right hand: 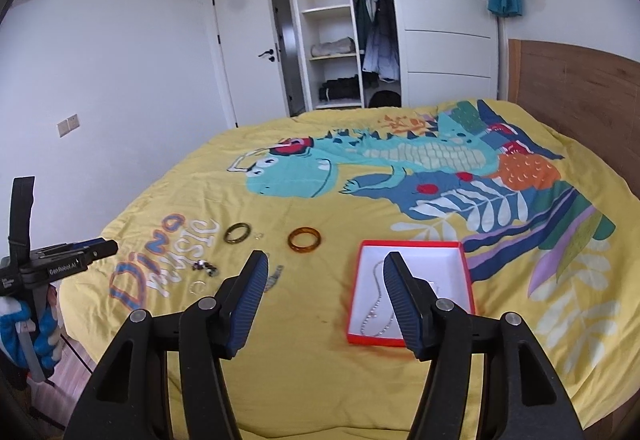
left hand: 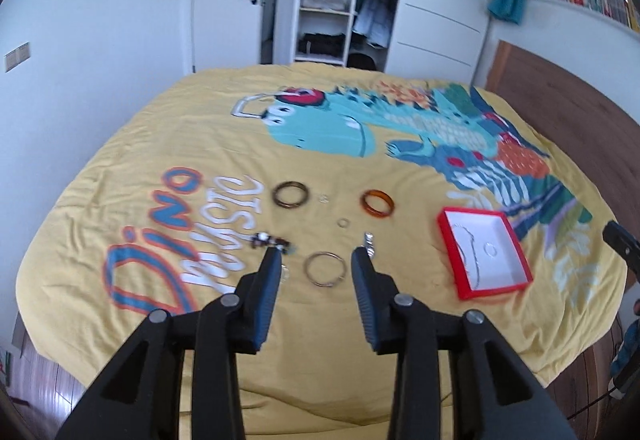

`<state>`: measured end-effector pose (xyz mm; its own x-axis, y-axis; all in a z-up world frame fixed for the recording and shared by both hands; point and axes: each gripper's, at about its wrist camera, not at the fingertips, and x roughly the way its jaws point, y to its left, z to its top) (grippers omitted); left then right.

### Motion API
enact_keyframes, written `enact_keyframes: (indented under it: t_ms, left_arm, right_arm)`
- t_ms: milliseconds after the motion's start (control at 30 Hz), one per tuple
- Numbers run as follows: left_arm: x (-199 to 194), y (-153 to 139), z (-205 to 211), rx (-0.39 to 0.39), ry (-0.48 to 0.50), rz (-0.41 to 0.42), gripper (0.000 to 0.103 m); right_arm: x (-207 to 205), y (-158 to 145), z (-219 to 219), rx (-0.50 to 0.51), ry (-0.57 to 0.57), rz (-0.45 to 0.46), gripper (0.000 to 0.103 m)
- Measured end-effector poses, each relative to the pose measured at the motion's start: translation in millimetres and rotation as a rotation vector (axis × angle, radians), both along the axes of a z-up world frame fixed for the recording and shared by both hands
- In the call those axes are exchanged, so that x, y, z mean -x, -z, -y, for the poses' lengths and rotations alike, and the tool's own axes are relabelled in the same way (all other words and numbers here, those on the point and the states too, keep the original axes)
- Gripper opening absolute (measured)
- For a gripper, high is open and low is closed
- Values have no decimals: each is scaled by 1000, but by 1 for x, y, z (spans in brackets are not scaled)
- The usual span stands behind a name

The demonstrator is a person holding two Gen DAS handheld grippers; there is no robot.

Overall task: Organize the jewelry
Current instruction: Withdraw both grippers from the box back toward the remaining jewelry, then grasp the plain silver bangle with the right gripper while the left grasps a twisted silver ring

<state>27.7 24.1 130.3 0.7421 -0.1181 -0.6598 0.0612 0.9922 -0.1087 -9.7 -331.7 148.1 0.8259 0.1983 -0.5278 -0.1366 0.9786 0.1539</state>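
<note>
Black left gripper [left hand: 316, 256] jaws spread, nothing between; right gripper [right hand: 324, 260] likewise spread and empty. Both hang above the yellow bedspread [left hand: 160, 144]. Just past the left fingertips: silver ring [left hand: 323, 269], beaded piece [left hand: 270, 241]. Right: red box [left hand: 483, 252], chain [right hand: 374, 300] inside. Farther: dark bangle [left hand: 291, 193], amber bangle [left hand: 378, 203]. Judgement: between picks; next, drop onto a loose piece, pinch, carry to box.

Left of the red box [left hand: 484, 254] lie an orange bangle [left hand: 378, 203], a dark bangle [left hand: 291, 194] and, blurred, perhaps a silver hoop [left hand: 324, 269].
</note>
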Motion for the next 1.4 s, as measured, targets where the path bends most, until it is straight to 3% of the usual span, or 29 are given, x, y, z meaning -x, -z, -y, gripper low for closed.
enact_keyframes:
  t_ms: [167, 367, 733, 1100, 1400]
  left_arm:
    - [11, -10, -32, 17, -59, 27, 36]
    - [13, -1, -52, 34, -96, 25, 37]
    - [-11, 54, -57, 29, -108, -64, 37]
    - [-52, 134, -64, 27, -99, -197, 37]
    - [-92, 177, -62, 45, -46, -261, 36]
  right_arm:
    - [7, -5, -22, -30, -21, 17, 67]
    - [6, 2, -48, -17, -53, 5, 67]
    - [-24, 44, -71, -18, -88, -84, 66]
    - [-71, 116, -112, -20, -160, -247, 52]
    - [-119, 164, -146, -17, -226, -361, 38]
